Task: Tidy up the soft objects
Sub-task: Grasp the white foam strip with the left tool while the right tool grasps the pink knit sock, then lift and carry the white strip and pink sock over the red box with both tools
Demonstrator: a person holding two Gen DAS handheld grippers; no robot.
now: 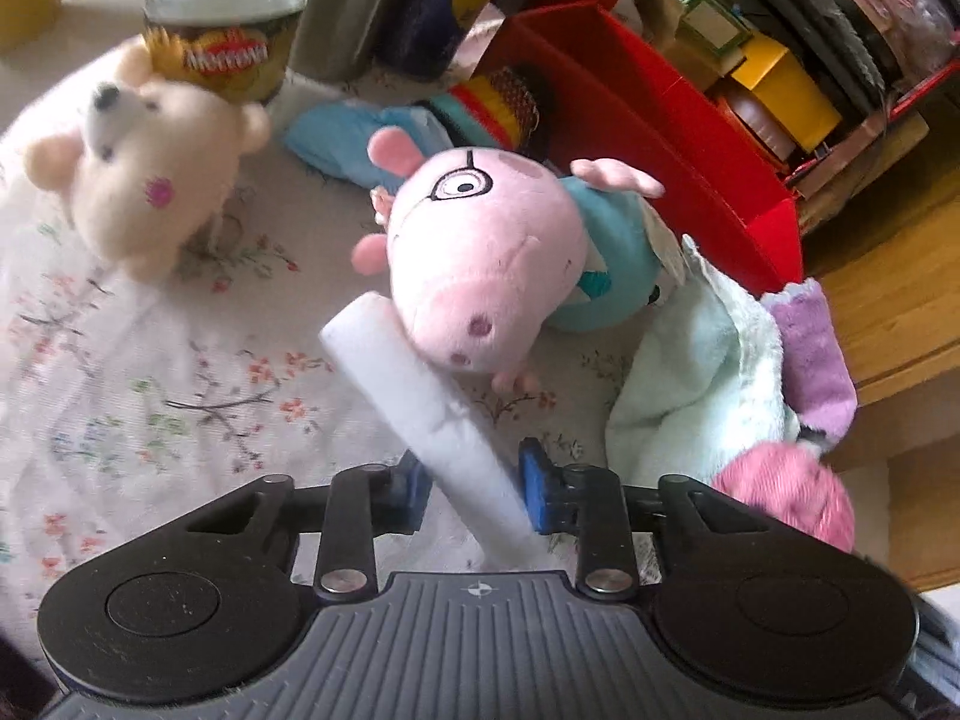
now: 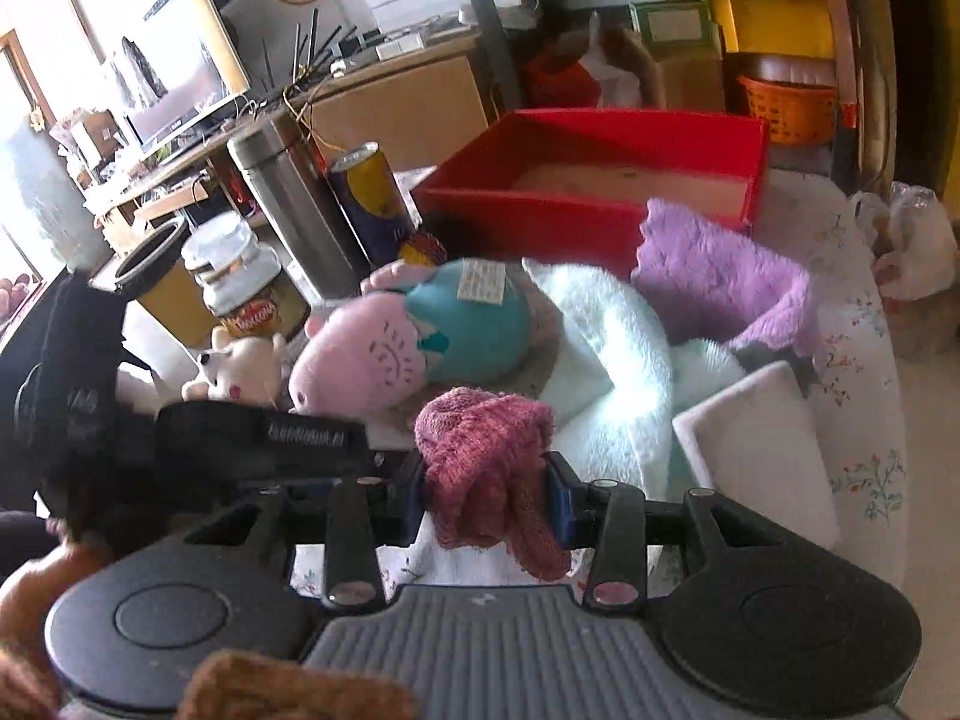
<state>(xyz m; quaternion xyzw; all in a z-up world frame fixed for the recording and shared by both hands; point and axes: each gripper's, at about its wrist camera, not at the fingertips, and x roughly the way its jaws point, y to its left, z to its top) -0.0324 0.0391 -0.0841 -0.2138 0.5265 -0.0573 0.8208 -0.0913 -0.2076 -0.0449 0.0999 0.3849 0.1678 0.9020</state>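
My left gripper is shut on a white foam sponge block that points up toward a pink pig plush lying on the floral cloth. My right gripper is shut on a pink knitted piece, which also shows in the left wrist view. A cream bear plush sits at the left. A pale mint towel and a purple towel lie right of the pig. The red box stands open behind them. A second white sponge lies at the right.
A coffee jar, a steel flask and a yellow can stand behind the plush toys. A blue cloth and a striped item lie by the box. The table edge drops off at the right.
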